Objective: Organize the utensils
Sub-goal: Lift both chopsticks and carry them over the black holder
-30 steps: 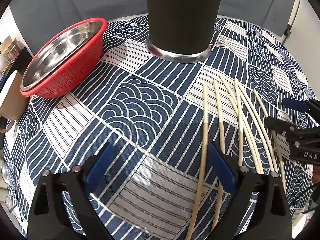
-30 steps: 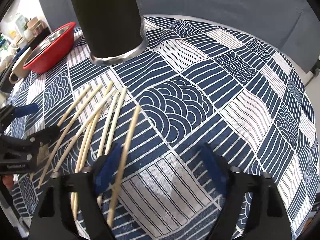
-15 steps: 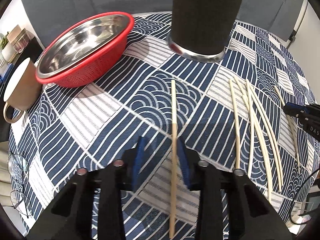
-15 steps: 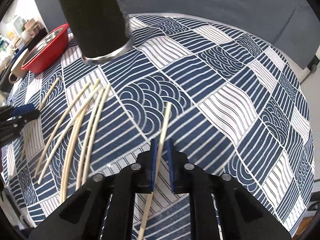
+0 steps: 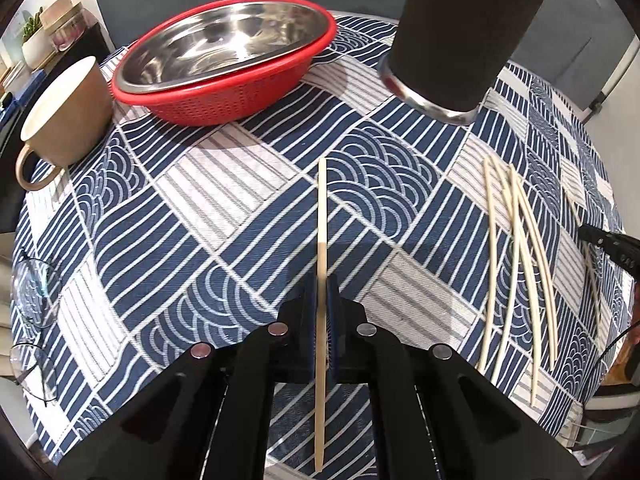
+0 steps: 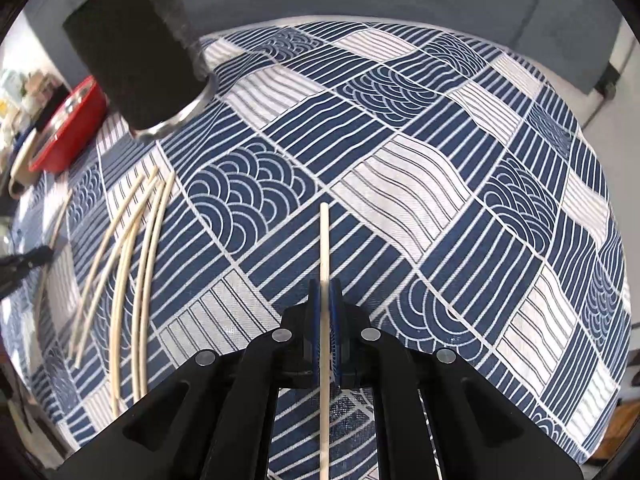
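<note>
My left gripper (image 5: 321, 288) is shut on one pale wooden chopstick (image 5: 321, 216), which runs straight ahead between the blue pads, above the cloth. My right gripper (image 6: 325, 292) is likewise shut on a second chopstick (image 6: 324, 240). Several more chopsticks (image 5: 516, 248) lie loose on the patterned cloth at the right of the left wrist view, and the loose chopsticks (image 6: 132, 248) show at the left of the right wrist view. A tall black holder (image 5: 460, 36) with a steel base stands at the far side; this holder (image 6: 136, 56) appears upper left in the right wrist view.
A steel bowl inside a red colander (image 5: 224, 68) sits at the far left, with a tan mug (image 5: 64, 108) beside it. Eyeglasses (image 5: 32, 304) lie at the table's left edge. The blue-and-white tablecloth (image 6: 460, 200) covers a round table.
Both grippers have shut, each on one chopstick taken from the pile. Both have drifted away from the loose chopsticks, the left one leftward and the right one rightward.
</note>
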{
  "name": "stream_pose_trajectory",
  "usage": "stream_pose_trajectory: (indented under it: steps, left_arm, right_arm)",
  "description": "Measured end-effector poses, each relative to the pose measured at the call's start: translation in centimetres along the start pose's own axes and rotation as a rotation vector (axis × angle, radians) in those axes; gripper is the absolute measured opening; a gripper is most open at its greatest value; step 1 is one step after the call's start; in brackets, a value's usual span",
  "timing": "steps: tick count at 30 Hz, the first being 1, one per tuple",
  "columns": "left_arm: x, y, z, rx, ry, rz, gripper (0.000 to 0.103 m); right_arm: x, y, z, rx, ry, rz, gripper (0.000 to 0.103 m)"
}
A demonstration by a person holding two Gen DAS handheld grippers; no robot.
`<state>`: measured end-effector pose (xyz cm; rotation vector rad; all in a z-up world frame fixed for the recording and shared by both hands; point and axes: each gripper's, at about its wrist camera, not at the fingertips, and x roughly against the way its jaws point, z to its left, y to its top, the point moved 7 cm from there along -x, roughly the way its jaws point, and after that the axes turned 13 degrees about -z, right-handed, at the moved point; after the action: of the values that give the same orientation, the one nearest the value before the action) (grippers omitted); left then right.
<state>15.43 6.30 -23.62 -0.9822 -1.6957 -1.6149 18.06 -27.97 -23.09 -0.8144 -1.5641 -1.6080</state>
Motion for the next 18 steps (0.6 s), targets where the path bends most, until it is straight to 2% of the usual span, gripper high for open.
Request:
stream_pose_trajectory:
  steps: [4,8,18]
  left_arm:
    - [0.9,0.5,0.8,0.036,-0.001,-0.018,0.005]
    - [2.3,1.8,0.6,0.022,-0.005,-0.056,0.005]
    - [5.3,6.9,-0.5,0.027,-0.021,-0.153,0.005]
  right_arm:
    - [0.8,0.8,-1.0,-0.007,-0.016,-0.036,0.004]
    - [1.8,2.5,-1.6,-0.006,-0.018,-0.081,0.004]
    - [5.2,9.4,-0.4,0.010,0.028,-0.239,0.004]
